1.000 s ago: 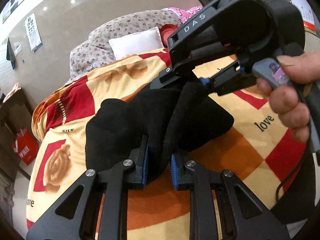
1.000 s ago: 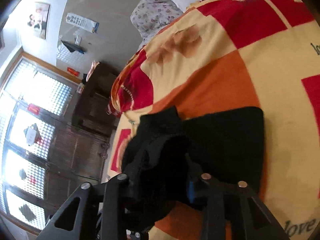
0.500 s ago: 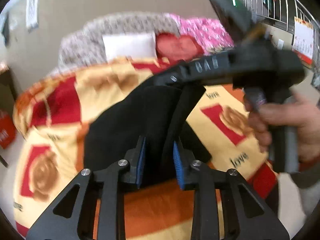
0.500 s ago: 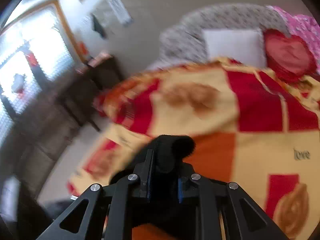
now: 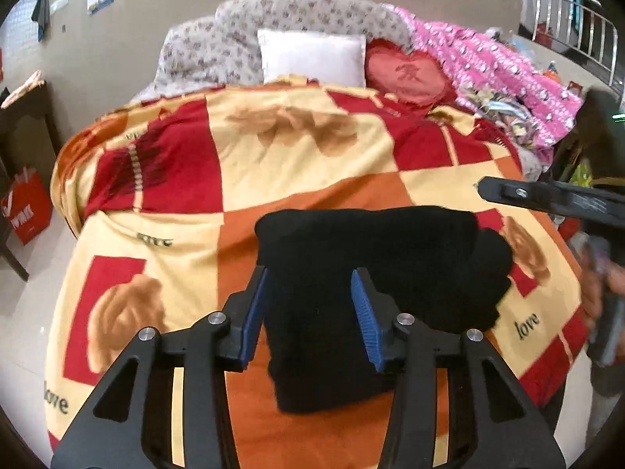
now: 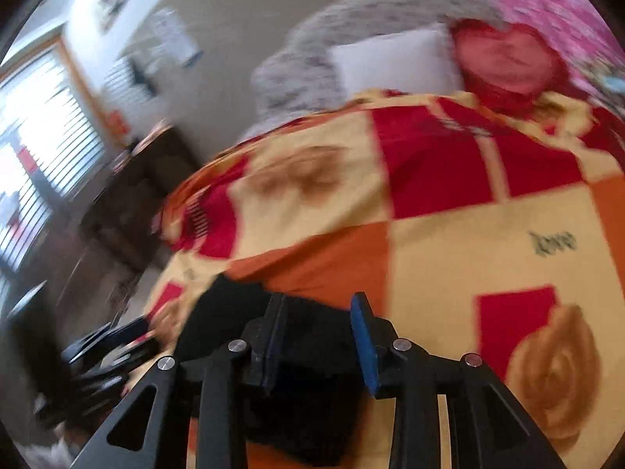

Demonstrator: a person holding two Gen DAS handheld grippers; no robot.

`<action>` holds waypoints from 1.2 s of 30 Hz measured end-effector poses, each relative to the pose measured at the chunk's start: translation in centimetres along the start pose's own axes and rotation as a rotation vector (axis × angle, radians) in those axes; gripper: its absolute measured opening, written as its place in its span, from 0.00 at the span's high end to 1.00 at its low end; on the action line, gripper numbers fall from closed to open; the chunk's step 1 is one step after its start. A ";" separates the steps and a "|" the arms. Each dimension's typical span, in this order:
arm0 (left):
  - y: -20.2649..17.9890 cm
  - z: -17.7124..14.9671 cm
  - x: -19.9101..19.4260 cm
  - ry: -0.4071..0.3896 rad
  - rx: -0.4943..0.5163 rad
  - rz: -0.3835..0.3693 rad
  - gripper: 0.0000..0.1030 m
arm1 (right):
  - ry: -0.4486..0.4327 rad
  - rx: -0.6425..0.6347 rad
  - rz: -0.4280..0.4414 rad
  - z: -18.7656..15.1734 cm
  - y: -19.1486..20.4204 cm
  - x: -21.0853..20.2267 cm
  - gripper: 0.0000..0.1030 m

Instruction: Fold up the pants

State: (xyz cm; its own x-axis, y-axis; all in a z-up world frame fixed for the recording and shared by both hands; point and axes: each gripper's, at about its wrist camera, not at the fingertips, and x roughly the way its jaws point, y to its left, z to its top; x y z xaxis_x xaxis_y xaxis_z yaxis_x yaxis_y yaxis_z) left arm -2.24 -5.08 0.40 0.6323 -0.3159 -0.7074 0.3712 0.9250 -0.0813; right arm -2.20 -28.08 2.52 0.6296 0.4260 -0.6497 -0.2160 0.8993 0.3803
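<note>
The black pants point(image 5: 375, 269) lie folded in a compact bundle on the checked red, orange and cream blanket point(image 5: 297, 148). My left gripper point(image 5: 310, 305) is open, its blue pads either side of the bundle's near part, holding nothing. My right gripper point(image 6: 318, 336) is open and empty above the pants point(image 6: 297, 402), which lie low in its blurred view. One finger of the right gripper point(image 5: 547, 195) reaches in from the right edge of the left wrist view, beside the bundle.
A white pillow point(image 5: 312, 56), a red heart cushion point(image 5: 410, 74) and a pink quilt point(image 5: 496, 74) lie at the bed's head. A dark wooden cabinet point(image 6: 140, 195) stands left of the bed. A red bag point(image 5: 25, 211) sits on the floor at left.
Both grippers have opened and let go of the pants. The pants have dropped from a lifted fold to a flat bundle on the blanket. The right gripper has drawn off to the right.
</note>
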 end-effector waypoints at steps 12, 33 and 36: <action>-0.4 -0.5 4.0 0.066 -0.013 0.063 0.47 | 0.112 -0.209 -0.059 -8.0 2.5 1.7 0.68; -1.7 -1.3 3.4 0.070 -0.066 0.107 0.39 | 0.058 -0.168 -0.212 -1.4 -0.8 7.0 0.85; -1.7 -1.5 3.3 0.068 -0.062 0.106 0.38 | 0.077 -0.173 -0.206 -1.6 -0.8 6.0 0.85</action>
State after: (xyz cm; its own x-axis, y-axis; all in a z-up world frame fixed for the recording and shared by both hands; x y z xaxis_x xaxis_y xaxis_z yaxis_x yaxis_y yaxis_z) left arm -1.76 -7.37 -2.85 0.6172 -0.2029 -0.7602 0.2606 0.9644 -0.0459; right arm 0.53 -26.14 -2.72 0.6163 0.2330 -0.7523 -0.2176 0.9684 0.1217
